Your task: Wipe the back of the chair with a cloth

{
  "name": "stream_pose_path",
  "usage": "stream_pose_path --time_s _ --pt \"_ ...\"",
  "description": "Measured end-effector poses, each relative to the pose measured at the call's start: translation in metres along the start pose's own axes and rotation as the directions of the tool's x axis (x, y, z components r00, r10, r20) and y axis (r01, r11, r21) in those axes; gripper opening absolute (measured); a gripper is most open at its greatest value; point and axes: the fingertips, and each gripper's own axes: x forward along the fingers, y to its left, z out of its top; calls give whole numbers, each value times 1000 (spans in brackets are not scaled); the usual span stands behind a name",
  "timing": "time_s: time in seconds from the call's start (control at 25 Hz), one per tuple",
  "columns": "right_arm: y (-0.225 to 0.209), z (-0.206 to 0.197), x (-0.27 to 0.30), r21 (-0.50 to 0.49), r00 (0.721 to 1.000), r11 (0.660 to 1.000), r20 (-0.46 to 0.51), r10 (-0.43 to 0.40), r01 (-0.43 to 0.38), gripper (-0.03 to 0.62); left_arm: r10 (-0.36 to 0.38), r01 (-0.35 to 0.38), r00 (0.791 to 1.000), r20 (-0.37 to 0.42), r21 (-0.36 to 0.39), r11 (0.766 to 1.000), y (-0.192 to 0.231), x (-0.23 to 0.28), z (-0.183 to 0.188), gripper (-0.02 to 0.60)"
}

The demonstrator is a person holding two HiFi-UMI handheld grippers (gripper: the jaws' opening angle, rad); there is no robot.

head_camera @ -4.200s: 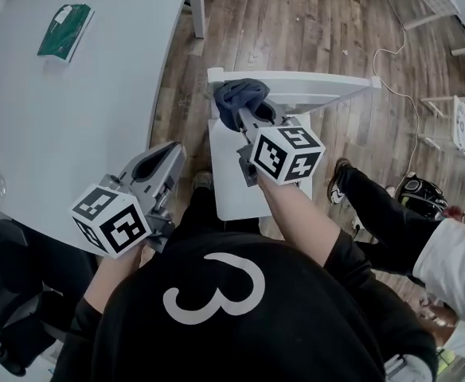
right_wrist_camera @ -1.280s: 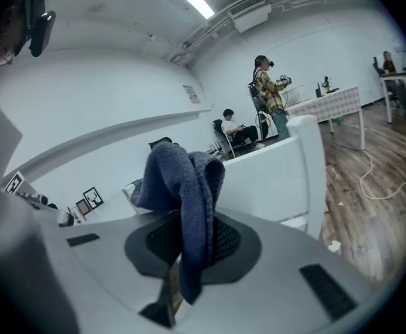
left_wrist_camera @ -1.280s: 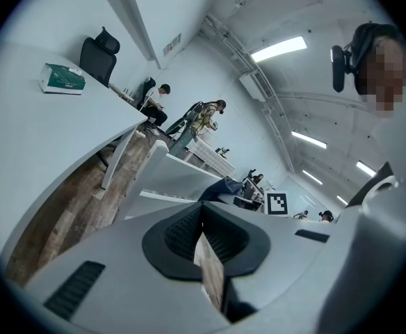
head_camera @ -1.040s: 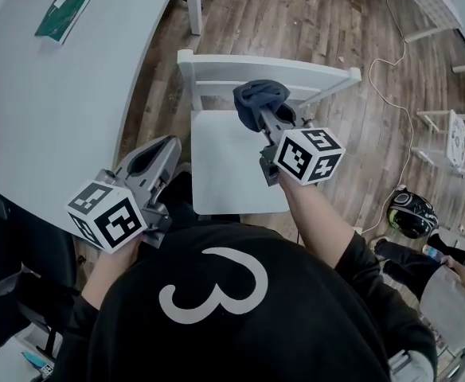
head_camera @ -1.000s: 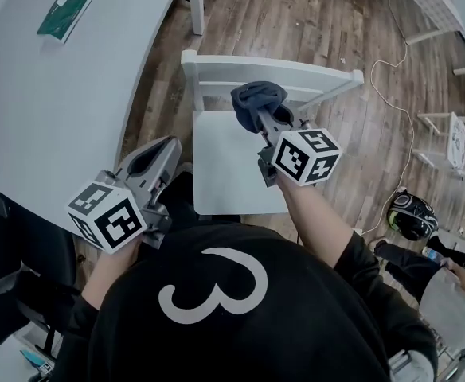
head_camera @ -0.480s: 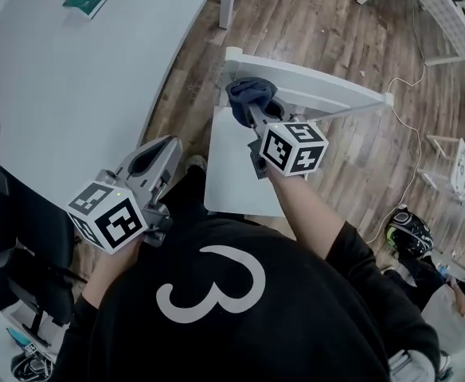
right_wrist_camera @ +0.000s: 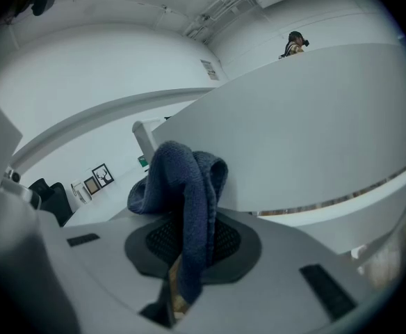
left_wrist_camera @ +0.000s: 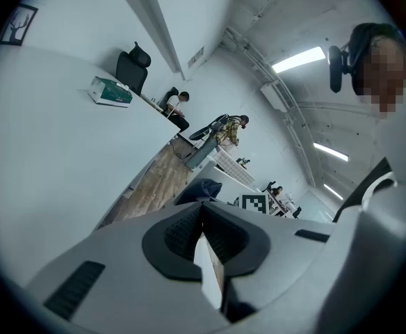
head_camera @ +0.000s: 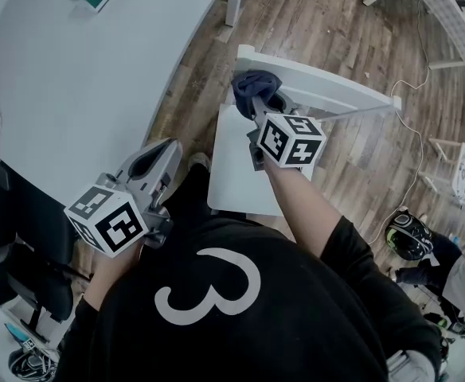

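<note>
The table [head_camera: 81,78] lies left of the chair [head_camera: 328,94], whose white back runs along its far edge. The left gripper [head_camera: 154,161] hangs off the chair's near left corner, jaws pressed together on nothing. The right gripper [head_camera: 258,106] reaches across the chair to the left end of the back, jaws clamped on the cloth [head_camera: 252,86], which appears bunched against the back there. The cloth looks light, soft and floppy. A pinch through a thick fold, as here, should stop it slipping when dragged along that hard, smooth back.
</note>
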Motion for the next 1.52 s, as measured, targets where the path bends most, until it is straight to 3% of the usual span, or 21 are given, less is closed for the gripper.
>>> stream_pose_path --time_s 0.72,1.52 --pt "-25 0 -14 -10 999 999 14 -53 53 52 -19 20 999 -32 11 1000 -14 8 -13 12" --pt "-147 4 -94 34 965 966 40 -258 257 52 -116 127 984 -132 77 989 -60 56 -23 14"
